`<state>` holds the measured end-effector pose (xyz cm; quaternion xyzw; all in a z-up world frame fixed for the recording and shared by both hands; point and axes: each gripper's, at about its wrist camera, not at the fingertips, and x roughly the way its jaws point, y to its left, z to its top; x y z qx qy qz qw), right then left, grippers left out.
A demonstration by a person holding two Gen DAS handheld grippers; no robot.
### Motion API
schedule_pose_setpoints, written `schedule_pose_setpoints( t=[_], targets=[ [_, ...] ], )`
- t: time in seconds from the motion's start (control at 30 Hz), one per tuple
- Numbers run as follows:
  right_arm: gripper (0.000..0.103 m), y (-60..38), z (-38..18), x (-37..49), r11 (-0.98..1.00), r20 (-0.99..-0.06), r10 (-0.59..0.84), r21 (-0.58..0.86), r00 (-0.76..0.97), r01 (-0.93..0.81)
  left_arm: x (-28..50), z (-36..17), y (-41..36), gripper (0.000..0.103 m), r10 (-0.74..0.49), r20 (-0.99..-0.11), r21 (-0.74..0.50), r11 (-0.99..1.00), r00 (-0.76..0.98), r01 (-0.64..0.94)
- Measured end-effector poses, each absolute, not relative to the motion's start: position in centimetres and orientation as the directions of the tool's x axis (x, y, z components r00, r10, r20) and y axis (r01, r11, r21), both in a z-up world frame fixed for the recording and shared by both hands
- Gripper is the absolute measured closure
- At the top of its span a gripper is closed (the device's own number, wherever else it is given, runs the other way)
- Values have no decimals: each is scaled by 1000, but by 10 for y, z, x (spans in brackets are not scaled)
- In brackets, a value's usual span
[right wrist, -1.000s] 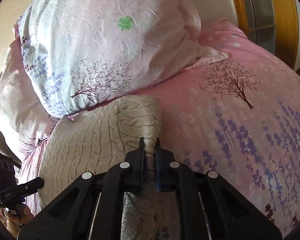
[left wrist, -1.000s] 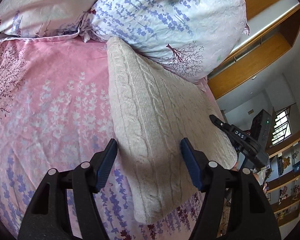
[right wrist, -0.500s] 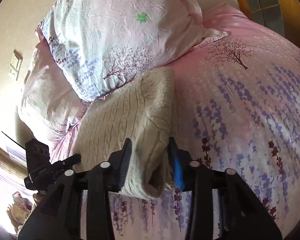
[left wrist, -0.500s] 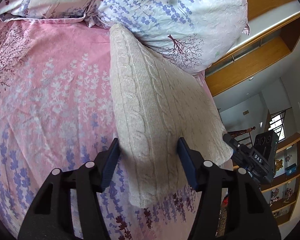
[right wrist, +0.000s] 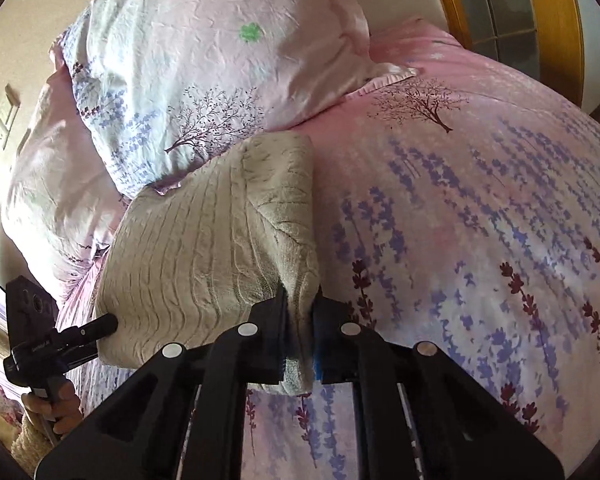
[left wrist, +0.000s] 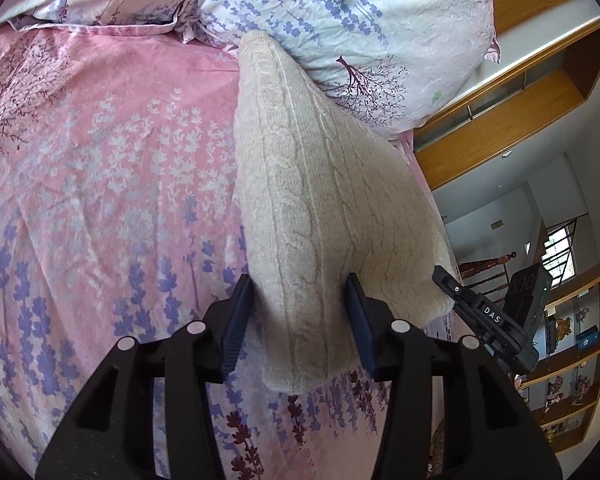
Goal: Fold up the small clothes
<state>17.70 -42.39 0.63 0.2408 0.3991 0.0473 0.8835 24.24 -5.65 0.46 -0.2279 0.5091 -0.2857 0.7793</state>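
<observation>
Cream knit sweater (right wrist: 216, 240) folded on bedspread (right wrist: 480, 248) — right gripper (right wrist: 300, 320) pinching one corner, left gripper (left wrist: 300, 312) jaws wide, loosely straddling other corner. Uneven pull could unroll the fold.

The sweater (left wrist: 320, 208) is cream with a cable-knit pattern. The bedsheet (right wrist: 480, 220) is pink, printed with purple lavender sprigs and dark red trees. The pillow (left wrist: 360, 24) is pale blue-white with matching purple sprigs and 1 green clover mark.

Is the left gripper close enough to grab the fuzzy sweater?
Probably yes. The left gripper is open with the folded sweater's near corner already between its fingers, nothing blocking.
</observation>
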Motion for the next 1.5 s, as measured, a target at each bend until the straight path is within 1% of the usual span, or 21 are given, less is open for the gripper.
schedule_pose_setpoints(
  t=[0.1,0.13,0.17,0.2,0.23,0.27,0.33,0.37,0.4,0.43,0.47,0.57,0.63,0.8,1.03,1.13,1.2,1.33,1.4,1.43,1.5],
  targets=[
    [92,-426,2,181,871,-687,290,478,666,113,239,6,-58,56,-663,-668,-625,746,337,229],
    [90,-427,2,182,871,-690,292,478,662,115,240,6,-61,56,-660,-670,-621,749,339,232],
    [85,-429,3,182,868,-693,297,483,657,117,240,7,-62,55,-659,-672,-616,751,337,238],
    [82,-430,5,182,862,-690,309,494,655,113,240,8,-62,52,-656,-675,-611,753,336,243],
    [70,-433,7,181,855,-685,322,507,654,110,241,11,-61,46,-651,-678,-605,758,342,244],
    [53,-436,11,181,849,-681,326,516,656,113,243,14,-60,42,-646,-679,-600,762,348,243],
    [38,-443,20,182,829,-654,342,549,674,112,248,20,-56,34,-644,-674,-600,763,362,241],
    [34,-446,23,185,811,-636,362,576,682,106,251,23,-54,30,-638,-675,-597,767,369,233],
    [30,-449,25,190,793,-624,384,601,680,104,254,26,-53,23,-624,-682,-587,778,380,223],
    [21,-452,26,198,776,-622,402,621,672,111,258,30,-53,19,-608,-686,-573,790,399,219],
    [20,-454,26,205,767,-625,409,630,665,121,262,32,-53,17,-599,-687,-560,797,411,225],
    [20,-458,19,233,737,-645,441,657,624,157,276,35,-57,9,-566,-712,-525,822,415,220],
    [20,-461,12,249,706,-646,473,685,599,180,286,34,-61,6,-549,-728,-509,834,411,212],
    [20,-461,-8,271,663,-648,522,717,555,214,304,28,-78,5,-530,-759,-479,848,379,226],
    [20,-453,-7,274,685,-645,529,708,551,172,308,19,-96,5,-526,-773,-465,850,355,247],
    [31,-448,-10,276,675,-635,556,721,535,155,309,17,-101,5,-519,-775,-453,854,360,257],
    [31,-444,-9,276,684,-634,556,716,538,137,310,17,-106,5,-517,-776,-446,855,363,263],
    [41,-434,-13,279,677,-623,596,729,506,101,311,16,-110,11,-523,-771,-447,851,363,276],
    [43,-433,-11,278,693,-630,588,716,508,87,311,16,-111,11,-522,-771,-447,851,364,274],
    [54,-432,-12,278,691,-629,594,718,502,82,311,15,-112,12,-524,-770,-449,851,364,274],
    [58,-431,-15,278,675,-615,606,733,504,83,311,15,-112,15,-529,-767,-455,848,363,273]
  ],
)
